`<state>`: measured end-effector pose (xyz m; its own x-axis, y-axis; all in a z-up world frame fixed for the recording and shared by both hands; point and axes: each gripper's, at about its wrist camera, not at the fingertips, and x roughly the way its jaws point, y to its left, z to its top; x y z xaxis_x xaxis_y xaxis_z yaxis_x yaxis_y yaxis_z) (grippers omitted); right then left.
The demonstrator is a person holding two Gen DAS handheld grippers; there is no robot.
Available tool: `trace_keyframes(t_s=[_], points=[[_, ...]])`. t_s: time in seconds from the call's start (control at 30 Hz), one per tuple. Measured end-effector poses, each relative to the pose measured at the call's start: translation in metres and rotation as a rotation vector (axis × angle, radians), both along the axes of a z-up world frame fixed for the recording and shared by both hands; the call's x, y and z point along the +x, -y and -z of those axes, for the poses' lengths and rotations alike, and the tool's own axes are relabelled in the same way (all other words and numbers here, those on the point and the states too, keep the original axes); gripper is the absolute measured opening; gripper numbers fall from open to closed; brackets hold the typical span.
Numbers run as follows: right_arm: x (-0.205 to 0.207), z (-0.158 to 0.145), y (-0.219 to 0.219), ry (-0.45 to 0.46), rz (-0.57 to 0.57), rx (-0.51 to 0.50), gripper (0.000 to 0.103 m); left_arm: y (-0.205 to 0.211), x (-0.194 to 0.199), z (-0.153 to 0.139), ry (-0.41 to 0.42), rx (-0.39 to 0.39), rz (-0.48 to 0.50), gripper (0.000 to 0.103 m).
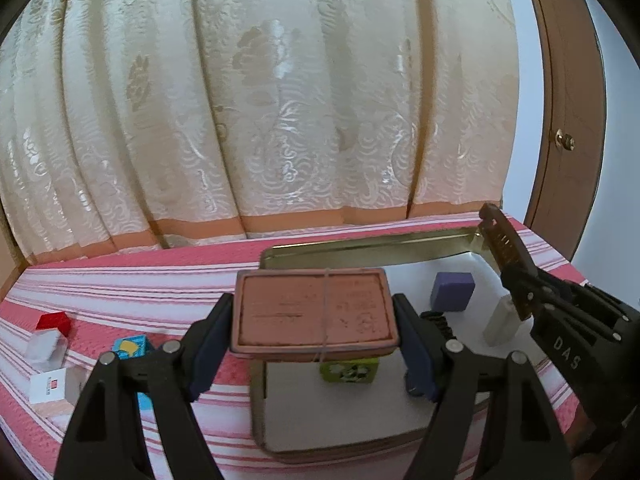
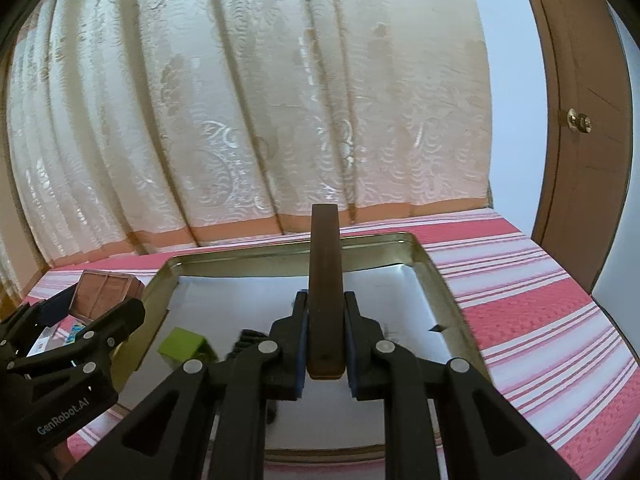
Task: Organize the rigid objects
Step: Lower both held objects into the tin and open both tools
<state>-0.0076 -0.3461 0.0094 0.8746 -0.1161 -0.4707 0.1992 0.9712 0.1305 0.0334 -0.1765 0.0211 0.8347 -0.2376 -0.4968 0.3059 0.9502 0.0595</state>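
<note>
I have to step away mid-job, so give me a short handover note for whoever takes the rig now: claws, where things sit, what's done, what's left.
Left claw: shut on the pink flat box, held above the near-left corner of the metal tray.
Right claw: shut on a dark brown bar, held over the tray.
In the tray already: purple block, white block, green patterned cube, a black toothed piece.
Left on the striped cloth: red-and-white box, blue-and-yellow cube, white carton.
Next, probably: set down both held items in the tray, then fetch the rest.

tin tray (image 2: 436, 276) right half bare, green cube (image 2: 182, 345) and purple block (image 1: 452, 291) crowding left
</note>
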Motion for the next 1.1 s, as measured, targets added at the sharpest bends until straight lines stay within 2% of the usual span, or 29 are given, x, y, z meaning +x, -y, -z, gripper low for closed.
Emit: trace_keyframes(t_s=[0.3, 0.67, 0.8, 0.97, 1.1], points=[[0.006, 0.003, 0.016, -0.02, 0.029, -0.007, 0.017, 0.024, 0.009, 0.008, -0.014, 0.03, 0.006, 0.077], [0.013, 0.004, 0.007, -0.016, 0.005, -0.031, 0.017, 0.034, 0.025, 0.021, -0.047, 0.071, -0.028, 0.077], [0.025, 0.012, -0.002, -0.064, -0.031, -0.026, 0.018, 0.035, 0.029, 0.026, -0.066, 0.083, -0.045, 0.077], [0.032, 0.015, -0.01, -0.073, -0.031, -0.07, 0.018, 0.034, 0.035, 0.033, -0.094, 0.091, -0.064, 0.077], [0.042, 0.022, -0.01, -0.12, -0.081, -0.015, 0.018, 0.032, 0.038, 0.035, -0.105, 0.095, -0.077, 0.077]])
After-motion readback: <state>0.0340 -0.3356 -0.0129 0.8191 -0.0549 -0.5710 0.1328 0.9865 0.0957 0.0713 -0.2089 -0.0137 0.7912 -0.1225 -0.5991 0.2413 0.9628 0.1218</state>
